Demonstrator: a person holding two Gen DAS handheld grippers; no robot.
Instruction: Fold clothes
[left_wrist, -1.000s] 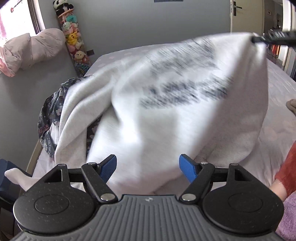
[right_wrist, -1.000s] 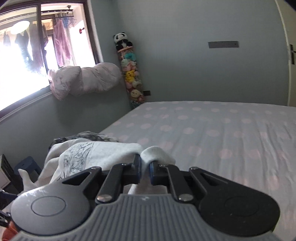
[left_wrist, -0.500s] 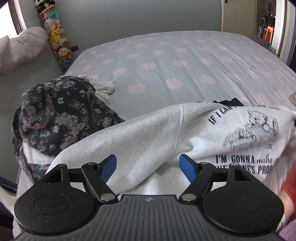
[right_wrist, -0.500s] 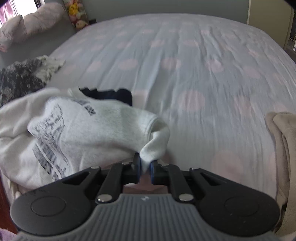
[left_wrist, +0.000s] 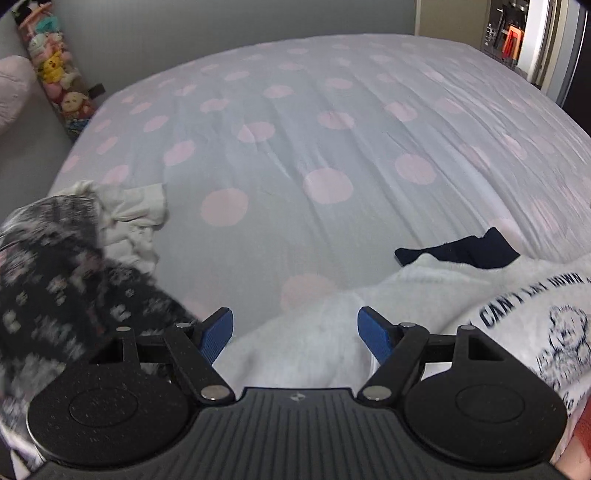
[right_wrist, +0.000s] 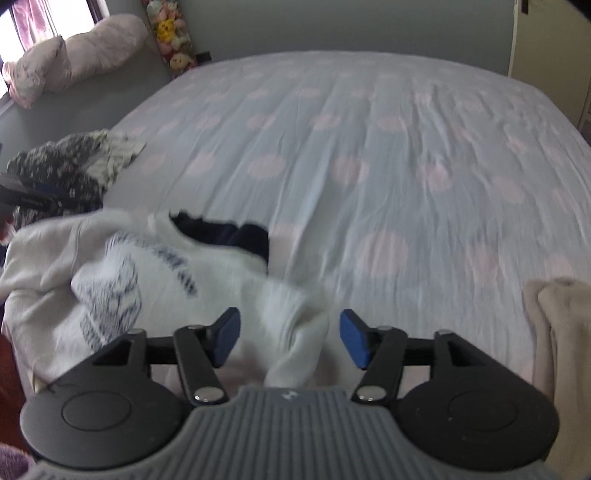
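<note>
The bed (left_wrist: 295, 155), in its pink-dotted sheet, filled most of the room. A white printed sweatshirt (right_wrist: 155, 280) lay crumpled at the bed's near edge, towards the near left corner, a dark garment (right_wrist: 225, 236) showing at its far side. The right tool (right_wrist: 290, 338) stood wide open, a fold of sweatshirt loose between its pads. The left tool (left_wrist: 295, 334) gaped equally wide over the sweatshirt's (left_wrist: 424, 295) cloth, gripping nothing.
</note>
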